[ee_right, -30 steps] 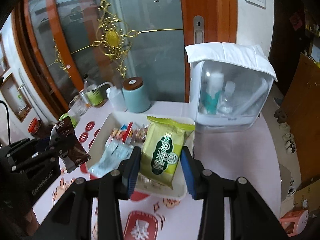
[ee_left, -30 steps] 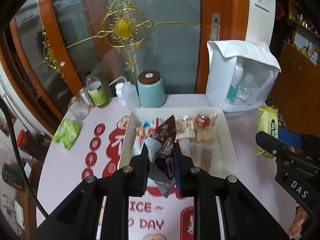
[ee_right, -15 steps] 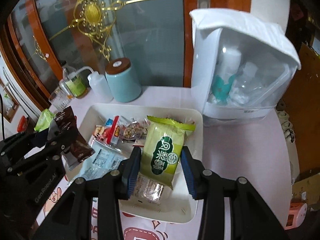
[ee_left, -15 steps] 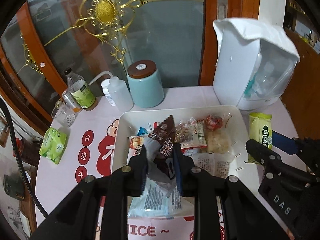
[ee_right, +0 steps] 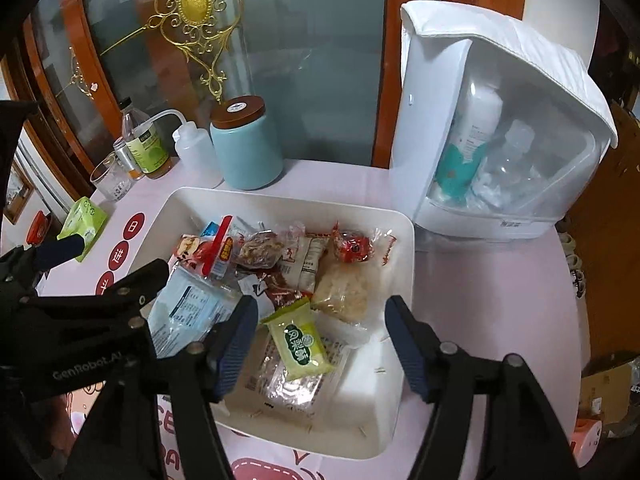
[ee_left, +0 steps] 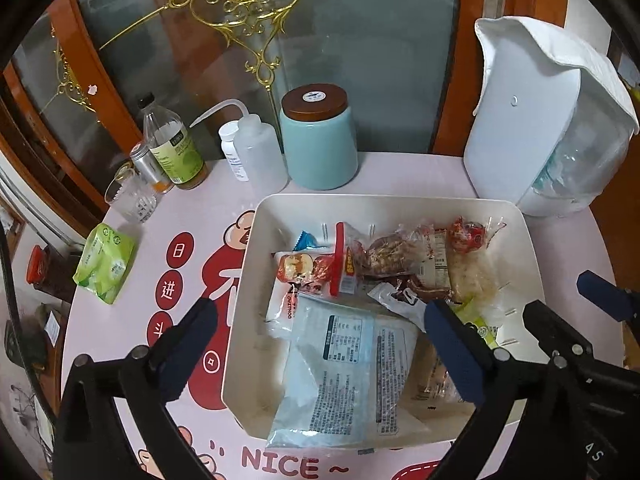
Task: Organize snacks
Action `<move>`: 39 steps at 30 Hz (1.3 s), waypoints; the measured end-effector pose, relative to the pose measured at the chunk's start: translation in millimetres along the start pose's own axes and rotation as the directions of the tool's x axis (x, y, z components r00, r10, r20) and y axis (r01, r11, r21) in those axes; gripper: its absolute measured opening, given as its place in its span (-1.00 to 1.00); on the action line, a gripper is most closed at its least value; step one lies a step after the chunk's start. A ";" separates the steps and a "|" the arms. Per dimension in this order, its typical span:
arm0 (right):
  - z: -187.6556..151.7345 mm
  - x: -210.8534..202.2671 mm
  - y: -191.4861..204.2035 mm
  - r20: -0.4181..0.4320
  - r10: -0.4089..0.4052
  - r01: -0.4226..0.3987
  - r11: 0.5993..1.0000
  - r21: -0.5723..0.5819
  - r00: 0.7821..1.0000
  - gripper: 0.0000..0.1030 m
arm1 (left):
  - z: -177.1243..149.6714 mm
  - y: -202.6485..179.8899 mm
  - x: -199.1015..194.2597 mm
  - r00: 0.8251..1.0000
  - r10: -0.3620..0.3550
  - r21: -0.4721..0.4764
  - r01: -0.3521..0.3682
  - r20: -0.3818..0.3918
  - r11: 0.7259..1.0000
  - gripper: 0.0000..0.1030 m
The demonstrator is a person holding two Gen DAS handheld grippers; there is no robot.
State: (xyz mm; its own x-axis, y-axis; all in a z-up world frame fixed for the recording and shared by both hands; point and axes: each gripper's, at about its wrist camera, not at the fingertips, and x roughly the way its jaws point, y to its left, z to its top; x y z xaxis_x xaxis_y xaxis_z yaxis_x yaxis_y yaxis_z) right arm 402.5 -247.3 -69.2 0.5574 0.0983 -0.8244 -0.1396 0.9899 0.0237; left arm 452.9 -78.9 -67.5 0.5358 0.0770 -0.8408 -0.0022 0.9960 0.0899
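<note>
Two claws hover over the white tray (ee_left: 256,216), both spread wide and gripping nothing. Left claw (ee_left: 320,344) hangs above a pale blue packet (ee_left: 332,368) at the tray's near left; right claw (ee_right: 320,344) straddles the green snack pack (ee_right: 300,344), lying loose on clear-wrapped snacks at the near side. A brown wrapper (ee_right: 280,288) sits mid-tray. Another green pack (ee_left: 105,262) lies on the desk (ee_left: 568,248), far left.

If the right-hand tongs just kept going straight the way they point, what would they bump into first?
Most likely the green snack packet lying in the white tray, which sits between the open right tongs. Depth is hard to judge, so that is a best guess.
</note>
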 end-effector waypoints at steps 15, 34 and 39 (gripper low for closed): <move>-23.4 -42.1 1.7 0.033 0.027 -0.028 0.999 0.034 0.999 0.29 | -27.3 3.1 -52.0 1.000 0.001 0.020 -0.002 0.031 1.000 0.99; -107.2 -143.8 -2.8 0.089 0.079 -0.081 0.996 0.022 0.993 0.29 | -127.8 -19.2 -173.1 0.996 -0.008 0.047 0.004 0.089 0.999 0.99; -137.0 -171.9 -5.2 0.107 0.097 -0.099 0.995 0.016 0.990 0.29 | -164.0 -30.2 -205.9 0.995 -0.019 0.041 0.015 0.101 0.999 0.99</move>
State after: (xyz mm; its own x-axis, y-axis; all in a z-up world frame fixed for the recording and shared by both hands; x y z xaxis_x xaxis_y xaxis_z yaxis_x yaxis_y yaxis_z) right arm 195.3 -283.3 -5.1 0.6258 0.2040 -0.7528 -0.1814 0.9768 0.1139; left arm 204.2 -117.2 15.3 0.6187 0.0533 -0.7838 0.0400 0.9943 0.0991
